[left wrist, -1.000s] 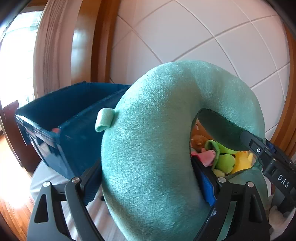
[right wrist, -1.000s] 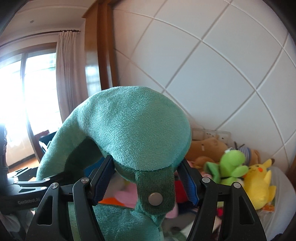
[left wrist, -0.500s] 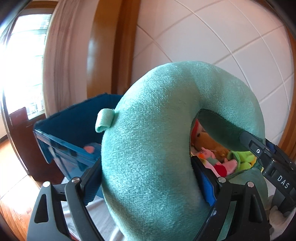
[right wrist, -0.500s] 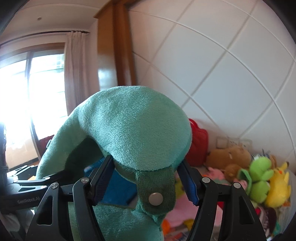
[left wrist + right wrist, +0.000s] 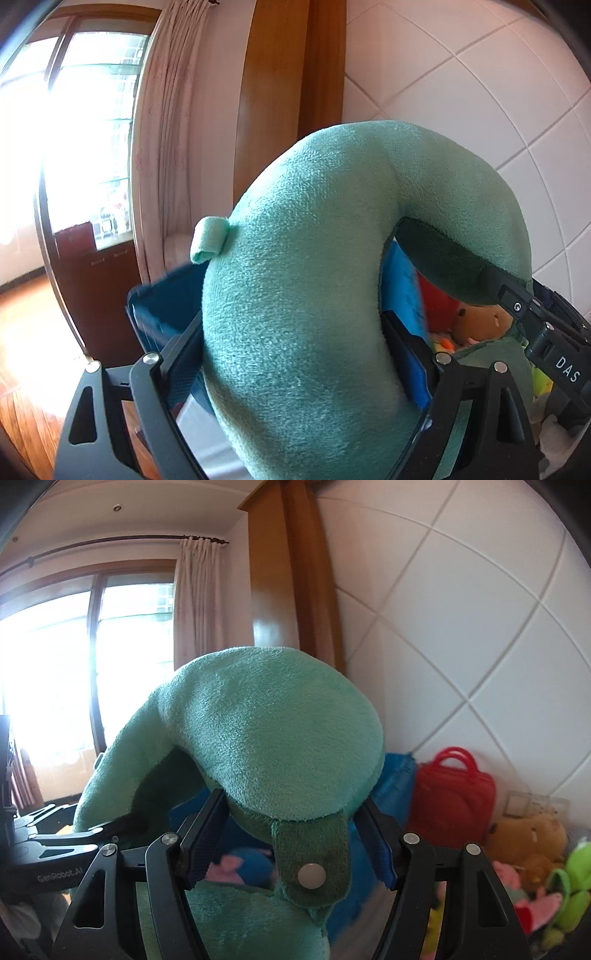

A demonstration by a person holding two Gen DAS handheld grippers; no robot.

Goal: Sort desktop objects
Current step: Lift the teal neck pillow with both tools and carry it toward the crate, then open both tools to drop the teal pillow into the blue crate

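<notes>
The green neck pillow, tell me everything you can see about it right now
The neck pillow is a U-shaped cushion of soft teal-green plush, held up in the air. Both grippers are shut on it: the left gripper clamps one thick arm, the right gripper the other end. A darker green strap with a metal snap hangs there, and a small fabric loop sticks out of its side.

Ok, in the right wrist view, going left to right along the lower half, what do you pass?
Left gripper → green neck pillow held in the right gripper → red bag → brown plush → green plush.
</notes>
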